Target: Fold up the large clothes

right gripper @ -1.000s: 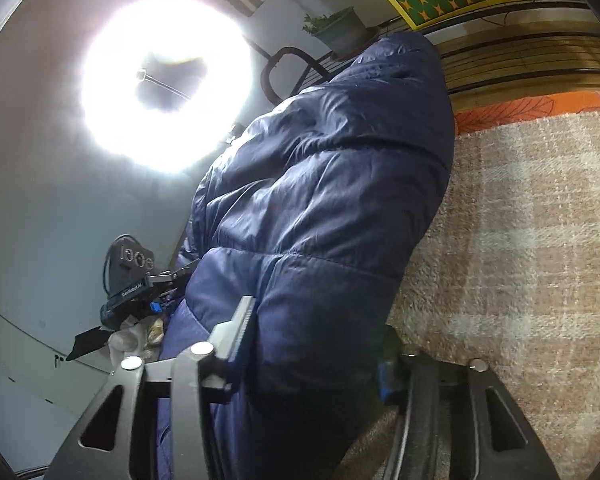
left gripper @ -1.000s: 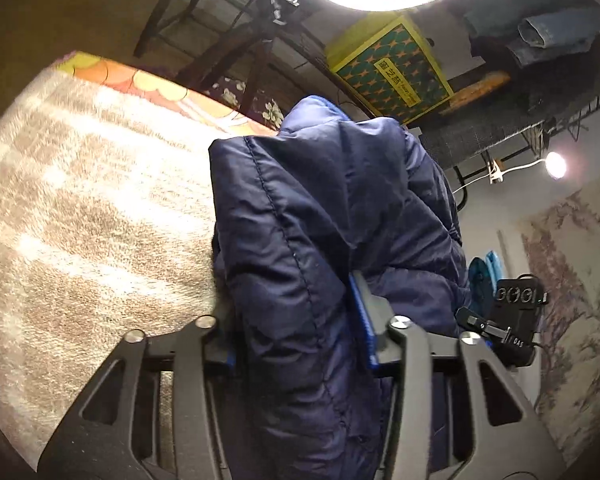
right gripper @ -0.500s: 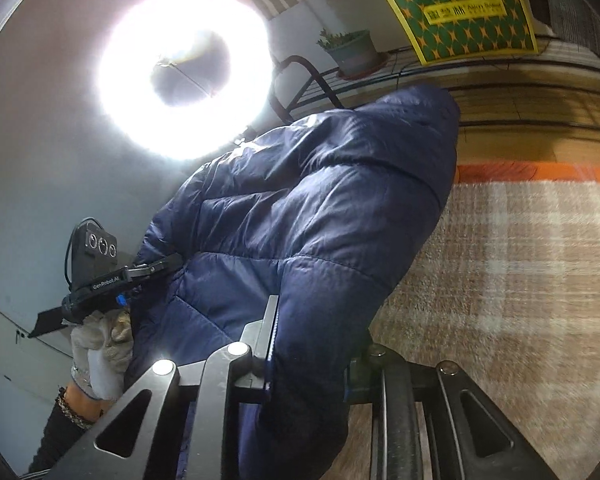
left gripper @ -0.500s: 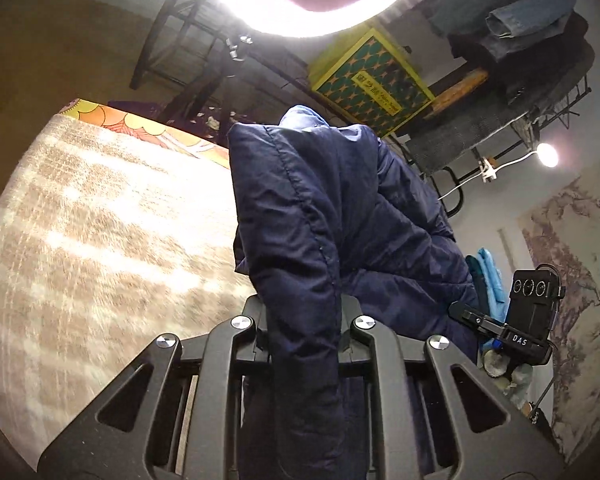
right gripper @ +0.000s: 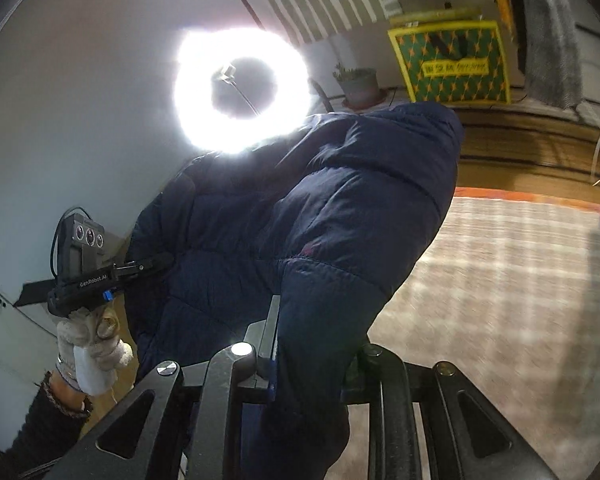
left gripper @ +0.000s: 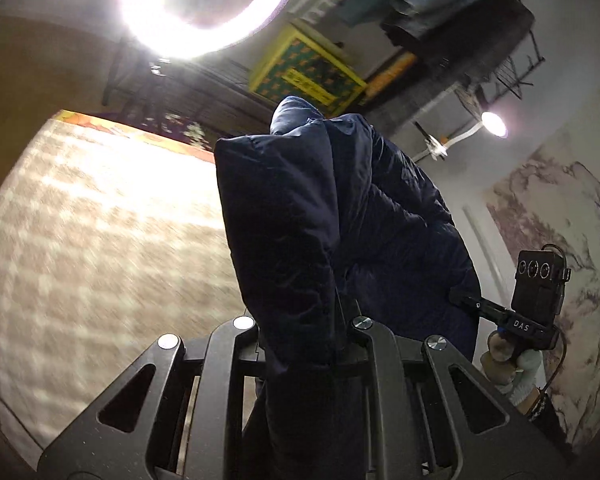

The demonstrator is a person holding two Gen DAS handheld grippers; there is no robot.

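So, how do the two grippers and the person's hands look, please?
Both the left gripper and the right gripper are black, with angular linkages, triangular cut-outs and silver pivot bolts. Each carries a dark three-lens camera block with a cable; one is marked "DAS", the other "GenRobot.AI". The left hand wears a white knit glove, a beaded bracelet and a dark sleeve.

A lived-in room set up for filming is shown. A plaid beige rug (left gripper: pixel 92 248) is spread over a wooden floor (right gripper: pixel 540 148). Beyond the rug's far edge a ring light (right gripper: pixel 240 88) is mounted, with a potted plant (right gripper: pixel 358 84) and a green-and-yellow starred bag (right gripper: pixel 454 66) beside it. Above the bag, clothes are heaped on a wire rack (left gripper: pixel 460 12).
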